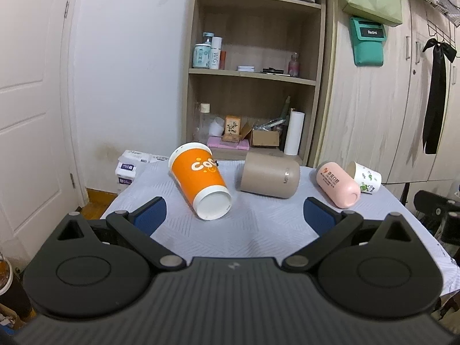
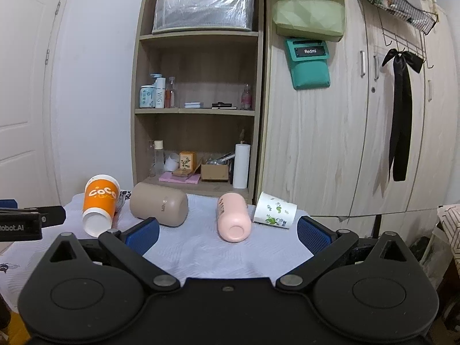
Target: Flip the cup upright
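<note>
Several cups lie on their sides on the cloth-covered table [image 1: 258, 235]. An orange paper cup [image 1: 198, 181] lies at the left with its white base toward me; it shows in the right wrist view [image 2: 99, 204] too. A tan cup [image 1: 268, 175] [image 2: 158, 207] lies beside it. A pink cup [image 1: 337, 184] [image 2: 233, 218] and a small white cup with green print [image 1: 365, 176] [image 2: 274, 210] lie at the right. My left gripper [image 1: 234, 215] is open and empty, just short of the orange cup. My right gripper [image 2: 228, 233] is open and empty, just short of the pink cup.
A wooden shelf unit [image 1: 253, 72] with bottles and boxes stands behind the table. Wardrobe doors [image 2: 359, 132] stand at the right, a white door [image 1: 28, 100] at the left. The left gripper's side shows at the left edge of the right wrist view [image 2: 26, 220].
</note>
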